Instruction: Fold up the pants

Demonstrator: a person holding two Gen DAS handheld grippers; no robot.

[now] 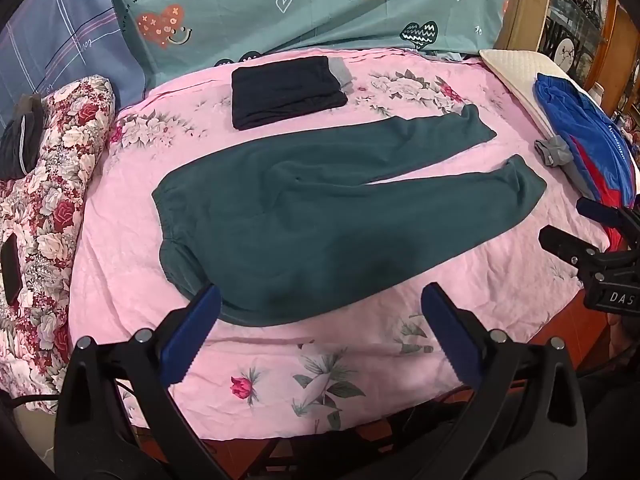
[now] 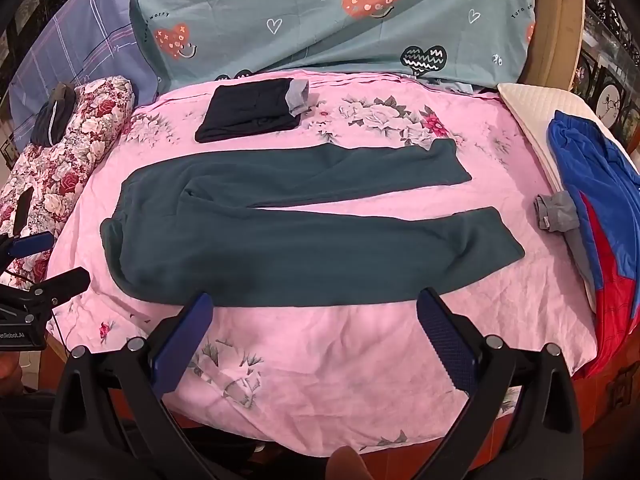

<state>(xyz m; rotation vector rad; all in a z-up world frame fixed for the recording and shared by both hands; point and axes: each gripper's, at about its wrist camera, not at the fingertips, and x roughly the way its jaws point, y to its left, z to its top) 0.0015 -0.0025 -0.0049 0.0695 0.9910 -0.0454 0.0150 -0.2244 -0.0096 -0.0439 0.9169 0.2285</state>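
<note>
With both the left gripper (image 1: 320, 312) and right gripper (image 2: 316, 316) hovering jaws open, grabbing the dark green sweatpants (image 2: 280, 236) could snag the pink floral bedsheet (image 2: 340, 360) underneath.

I see dark teal fleece pants (image 1: 320, 216) on a pink floral-print bedsheet (image 1: 360, 368); a folded black garment (image 1: 286, 90), grey cuff; red-rose quilted roll (image 1: 52, 200); mint heart-patterned pillowcase (image 1: 304, 4); blue-and-red jacket (image 2: 600, 216)

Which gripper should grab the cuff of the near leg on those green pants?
Probably right: the near-leg cuff lies on the right, closer to the right gripper; the left gripper faces the waistband.
</note>
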